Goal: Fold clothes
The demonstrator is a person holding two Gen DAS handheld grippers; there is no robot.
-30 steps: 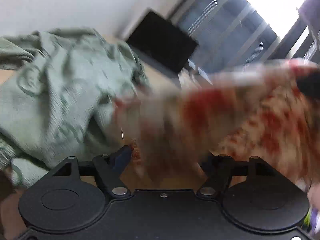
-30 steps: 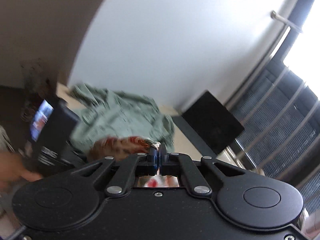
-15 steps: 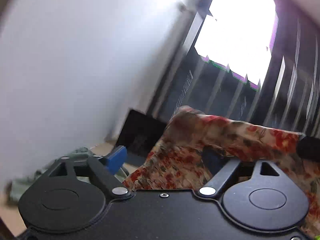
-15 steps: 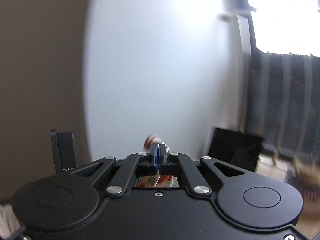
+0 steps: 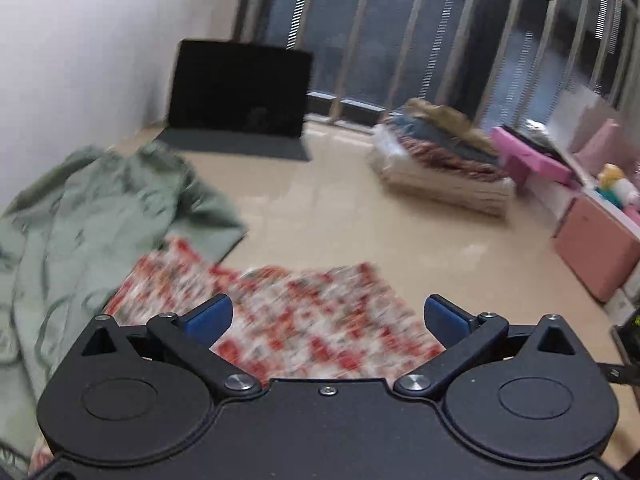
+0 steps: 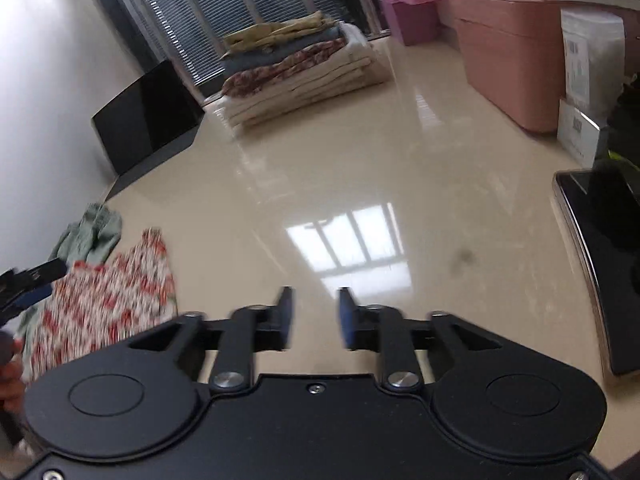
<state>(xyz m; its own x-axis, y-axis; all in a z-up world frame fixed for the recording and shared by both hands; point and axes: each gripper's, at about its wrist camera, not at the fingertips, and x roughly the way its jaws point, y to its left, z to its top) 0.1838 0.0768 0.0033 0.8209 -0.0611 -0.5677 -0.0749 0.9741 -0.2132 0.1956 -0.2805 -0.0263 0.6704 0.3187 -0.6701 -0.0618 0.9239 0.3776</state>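
The floral garment (image 5: pixel 280 316) lies on the floor (image 5: pixel 340 208) beside the green garment (image 5: pixel 100 208), apparently flat, though blurred. The left claw (image 5: pixel 326 314) opens wide above it; the right claw (image 6: pixel 314 316), empty, is opening over bare floor. Smoothing the edges first should keep the fold square.

Motion blur smears the floral garment (image 5: pixel 304 316); the green garment (image 5: pixel 80 216) runs off the left edge.

Black claw (image 5: pixel 326 314) bodies (silver screws) carry 2 blue pads (image 6: pixel 346 318).
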